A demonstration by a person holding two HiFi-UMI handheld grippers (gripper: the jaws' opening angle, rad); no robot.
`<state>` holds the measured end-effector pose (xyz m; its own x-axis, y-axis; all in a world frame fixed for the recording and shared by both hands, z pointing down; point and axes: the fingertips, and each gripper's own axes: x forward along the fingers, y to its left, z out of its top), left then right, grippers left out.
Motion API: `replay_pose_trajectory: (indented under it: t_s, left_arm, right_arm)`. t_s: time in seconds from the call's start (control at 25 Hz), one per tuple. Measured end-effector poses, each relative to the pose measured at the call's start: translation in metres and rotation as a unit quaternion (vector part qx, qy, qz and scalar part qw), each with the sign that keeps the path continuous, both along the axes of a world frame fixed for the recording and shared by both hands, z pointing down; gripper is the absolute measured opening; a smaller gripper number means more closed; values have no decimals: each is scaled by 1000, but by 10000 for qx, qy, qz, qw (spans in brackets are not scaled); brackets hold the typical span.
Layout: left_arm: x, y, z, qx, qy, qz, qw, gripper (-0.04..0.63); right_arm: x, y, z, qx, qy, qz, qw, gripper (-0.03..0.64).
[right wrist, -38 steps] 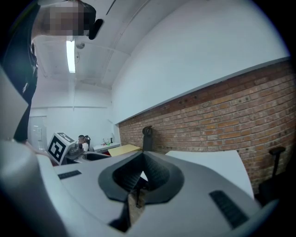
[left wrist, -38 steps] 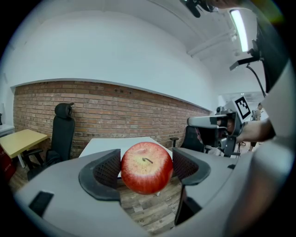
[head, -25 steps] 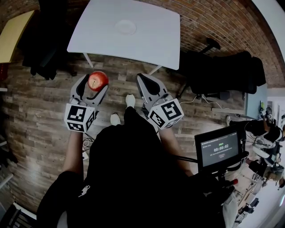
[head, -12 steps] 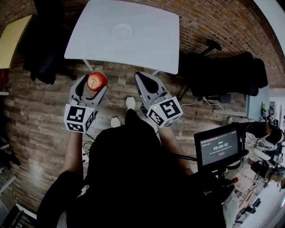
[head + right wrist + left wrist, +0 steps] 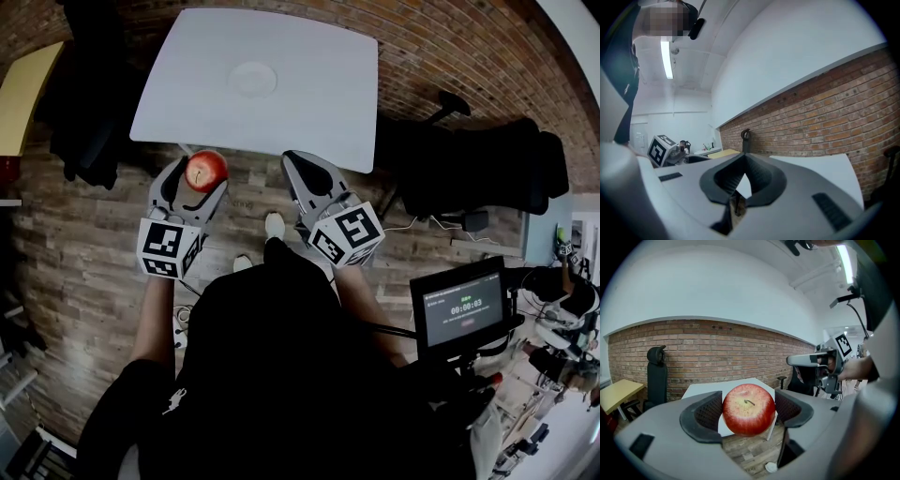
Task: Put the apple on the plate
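Observation:
A red apple (image 5: 207,170) (image 5: 748,408) sits between the dark pads of my left gripper (image 5: 200,174) (image 5: 749,405), which is shut on it, stem side facing the camera. The apple hangs over the wood floor, just short of the near edge of the white table (image 5: 319,94) (image 5: 701,390). A white plate (image 5: 253,79) lies near the middle of that table, beyond the apple. My right gripper (image 5: 301,159) (image 5: 744,155) is level beside the left one, its tips together with nothing in them, also just before the table edge.
A black office chair (image 5: 469,159) stands right of the table, and another dark chair (image 5: 89,103) left of it. A yellow table (image 5: 23,84) is at the far left. A small screen (image 5: 462,314) is at my right. A brick wall runs behind the table.
Both grippers have moved forward toward the table, which now lies closer to them in the head view. The apple stays gripped in the left one.

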<state>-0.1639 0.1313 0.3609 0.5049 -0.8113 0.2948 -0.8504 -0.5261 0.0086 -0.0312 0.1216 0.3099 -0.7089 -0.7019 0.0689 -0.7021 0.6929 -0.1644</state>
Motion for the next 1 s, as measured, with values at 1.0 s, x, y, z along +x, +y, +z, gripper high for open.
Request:
replay_pose_trajectory:
  t_s: [1.0]
  left_arm:
    - [52,-108,-5,-82,-137,-393,9991,354]
  right_arm:
    - [39,-119,1,-68,-127,-574,9982,3]
